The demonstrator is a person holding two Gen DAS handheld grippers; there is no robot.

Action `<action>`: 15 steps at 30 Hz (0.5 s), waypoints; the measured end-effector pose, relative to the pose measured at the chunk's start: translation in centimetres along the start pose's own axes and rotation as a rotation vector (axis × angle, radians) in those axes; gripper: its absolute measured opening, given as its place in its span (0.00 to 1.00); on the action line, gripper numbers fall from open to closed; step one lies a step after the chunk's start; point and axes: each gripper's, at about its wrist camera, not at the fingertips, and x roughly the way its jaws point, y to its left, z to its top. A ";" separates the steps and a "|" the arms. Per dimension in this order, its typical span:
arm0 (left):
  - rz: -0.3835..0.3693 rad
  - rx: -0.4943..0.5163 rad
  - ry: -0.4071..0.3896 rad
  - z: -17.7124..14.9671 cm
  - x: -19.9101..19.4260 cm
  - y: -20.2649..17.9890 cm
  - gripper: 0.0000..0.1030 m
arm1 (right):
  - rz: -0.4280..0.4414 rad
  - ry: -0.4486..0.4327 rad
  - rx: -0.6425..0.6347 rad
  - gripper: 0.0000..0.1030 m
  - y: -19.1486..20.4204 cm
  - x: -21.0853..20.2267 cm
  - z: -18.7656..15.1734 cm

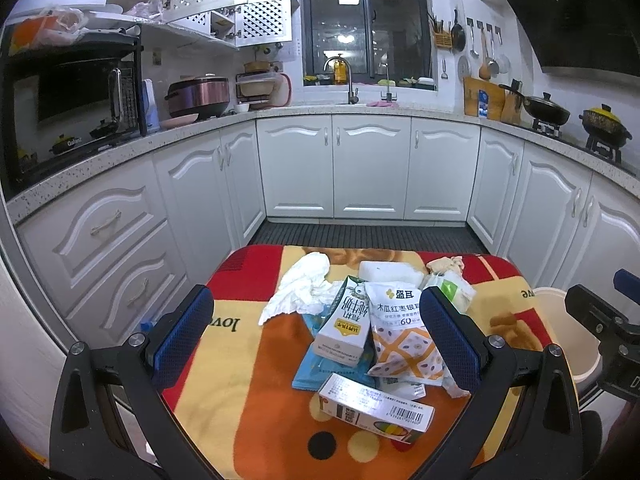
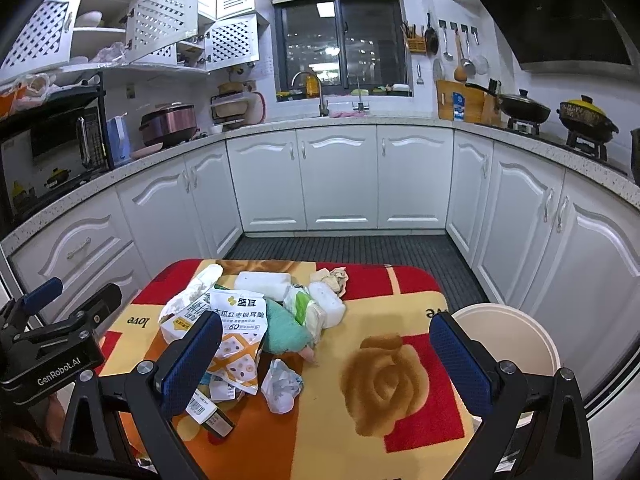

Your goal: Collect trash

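Note:
A heap of trash lies on a table covered by a red, yellow and orange blanket (image 1: pixel 240 360). It holds a milk carton (image 1: pixel 344 326), a snack pouch (image 1: pixel 404 332), a barcoded box (image 1: pixel 376 406), a crumpled white tissue (image 1: pixel 304 284) and a blue packet (image 1: pixel 332 368). The right wrist view shows the pouch (image 2: pixel 240 332), a teal cloth (image 2: pixel 284 330), a crumpled wrapper (image 2: pixel 282 386) and white foam blocks (image 2: pixel 262 282). My left gripper (image 1: pixel 316 336) is open above the heap. My right gripper (image 2: pixel 324 364) is open above the wrapper. A cream bin (image 2: pixel 516 344) stands at the table's right edge.
White kitchen cabinets (image 1: pixel 372 168) ring the table on three sides. A dark ribbed floor mat (image 2: pixel 352 250) lies beyond it. The bin also shows in the left wrist view (image 1: pixel 560 320), behind the right gripper's body (image 1: pixel 608 328). The left gripper's body (image 2: pixel 52 340) shows at left.

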 end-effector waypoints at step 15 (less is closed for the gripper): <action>-0.017 -0.012 0.014 0.0 0.1 -0.2 0.99 | -0.010 -0.009 0.000 1.00 0.1 -0.1 0.1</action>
